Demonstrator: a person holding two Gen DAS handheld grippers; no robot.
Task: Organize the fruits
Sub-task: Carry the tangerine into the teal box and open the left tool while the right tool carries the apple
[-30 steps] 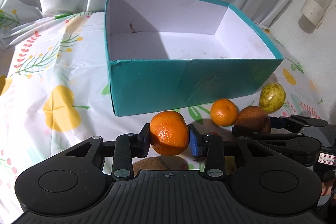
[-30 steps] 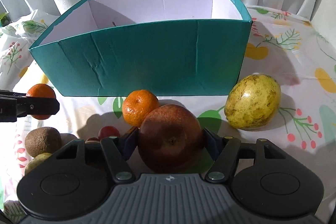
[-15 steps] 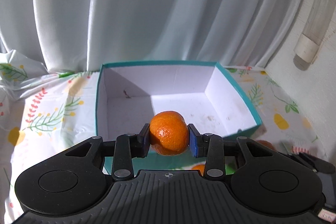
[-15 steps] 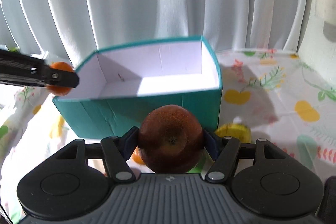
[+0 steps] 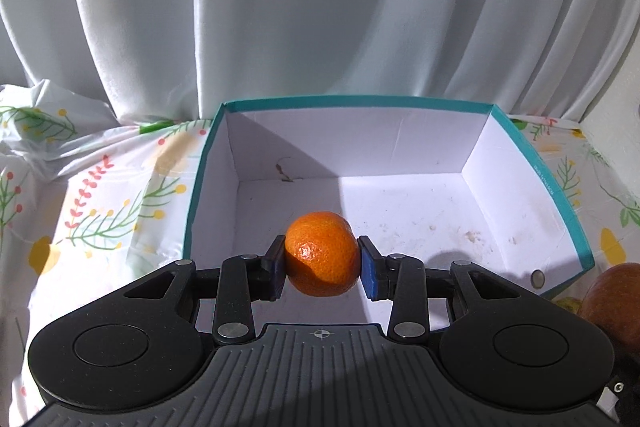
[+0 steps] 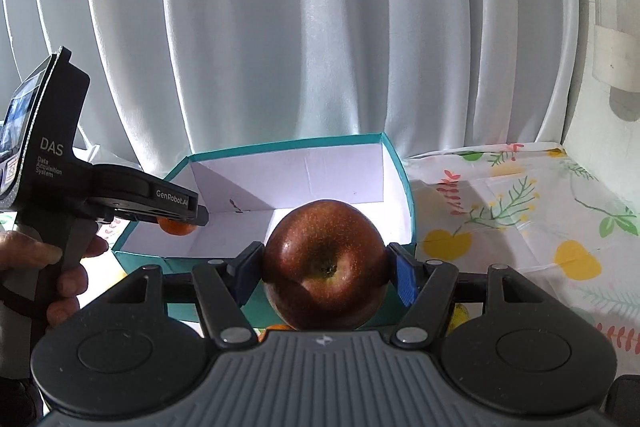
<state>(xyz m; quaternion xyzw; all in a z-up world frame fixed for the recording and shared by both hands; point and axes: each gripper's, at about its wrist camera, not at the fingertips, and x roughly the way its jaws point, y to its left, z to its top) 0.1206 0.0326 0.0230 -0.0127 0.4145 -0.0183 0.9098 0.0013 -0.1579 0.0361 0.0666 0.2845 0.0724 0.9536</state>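
Observation:
My left gripper (image 5: 322, 269) is shut on an orange mandarin (image 5: 322, 253) and holds it in the air over the near part of the open teal box (image 5: 560, 203), whose white inside holds no fruit. My right gripper (image 6: 325, 273) is shut on a dark red apple (image 6: 325, 263) and holds it above the box's near wall (image 6: 408, 195). The left gripper with its mandarin (image 6: 176, 227) also shows in the right wrist view, over the box's left corner. The apple's edge shows at the right of the left wrist view (image 5: 614, 301).
The box stands on a white floral tablecloth (image 6: 520, 211) in front of a pale curtain (image 5: 320, 7). Another mandarin (image 6: 278, 327) and a yellow-green fruit (image 6: 458, 315) peek out below my right gripper. A hand (image 6: 44, 259) holds the left gripper's handle.
Both grippers have risen from the table with their fruits and moved forward. The mandarin is now over the box's inside and the apple is over its near wall.

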